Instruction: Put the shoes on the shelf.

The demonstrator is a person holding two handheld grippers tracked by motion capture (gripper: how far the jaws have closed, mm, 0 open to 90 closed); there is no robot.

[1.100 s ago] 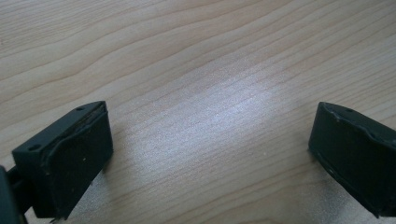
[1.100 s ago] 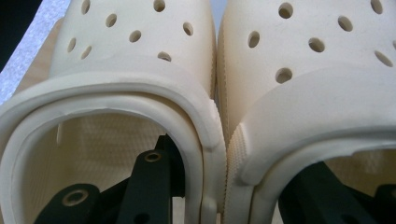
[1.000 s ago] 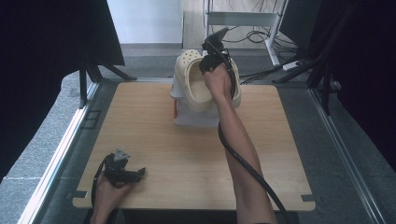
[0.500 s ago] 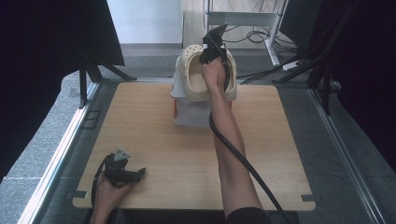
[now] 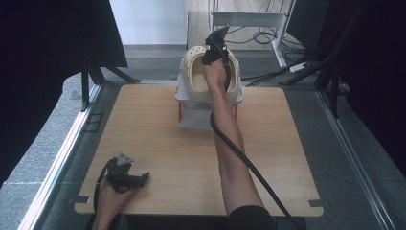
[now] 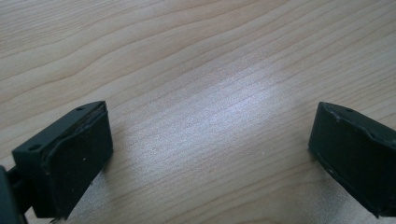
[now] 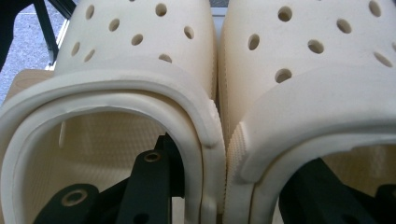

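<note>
Two cream clogs with holes, a left one (image 7: 130, 70) and a right one (image 7: 322, 60), sit side by side over a white box (image 5: 196, 115) at the table's far edge. My right gripper (image 7: 219, 186) has one jaw inside each clog and pinches their adjoining inner walls together. From above, the right gripper (image 5: 216, 52) sits atop the pair of clogs (image 5: 196, 76), whose toes point away. I cannot tell whether the clogs rest on the box. My left gripper (image 5: 139, 178) lies on the wooden table (image 5: 158, 139) near its front left corner, its jaws wide apart over bare wood (image 6: 210, 154).
The box has red latches on its sides. A black cable (image 5: 249, 163) trails along the right forearm to the table's front edge. Dark curtains flank the table, and a metal frame with floor cables stands behind it.
My right gripper and the clogs have shifted a little farther away and up over the box. The left gripper has stayed still.
</note>
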